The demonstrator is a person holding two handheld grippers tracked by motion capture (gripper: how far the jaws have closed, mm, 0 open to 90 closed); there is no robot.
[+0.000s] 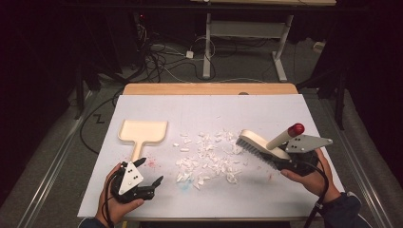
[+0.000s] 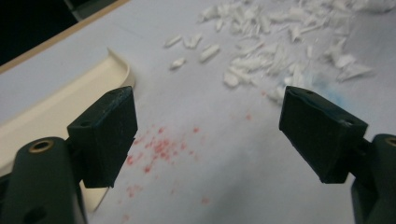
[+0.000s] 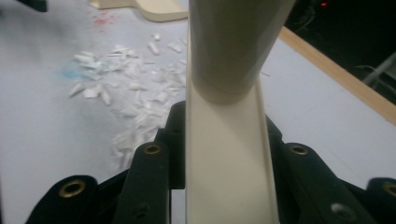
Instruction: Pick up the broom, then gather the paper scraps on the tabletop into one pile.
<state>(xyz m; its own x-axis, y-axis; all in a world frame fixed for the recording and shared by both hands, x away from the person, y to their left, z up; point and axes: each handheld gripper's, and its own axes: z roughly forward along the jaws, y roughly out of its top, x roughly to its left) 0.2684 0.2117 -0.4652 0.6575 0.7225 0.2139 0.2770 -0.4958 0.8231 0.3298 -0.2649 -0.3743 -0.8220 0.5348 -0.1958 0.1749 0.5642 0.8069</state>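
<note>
Nearest us, the left claw (image 1: 151,186) stands wide and empty above the desk (image 1: 247,114), just short of the dustpan's handle (image 1: 138,153). To the right, the right claw (image 1: 287,162) is clamped on the cream brush (image 1: 259,145), whose bristles hang at the right edge of the paper scraps (image 1: 209,156). The dustpan (image 1: 142,131) lies flat to the left of the scraps, mouth away from us.

We judge two risks. A brisk stroke could scatter the light scraps past the dustpan, since nothing holds the pan yet. A shallow grip on the flat handle could let the pan pivot.

The white desk cover bears red (image 2: 159,149) and blue (image 1: 185,186) smudges. Beyond its wooden edge lie floor cables (image 1: 161,59) and a second desk's legs (image 1: 207,47) in a dark room.
</note>
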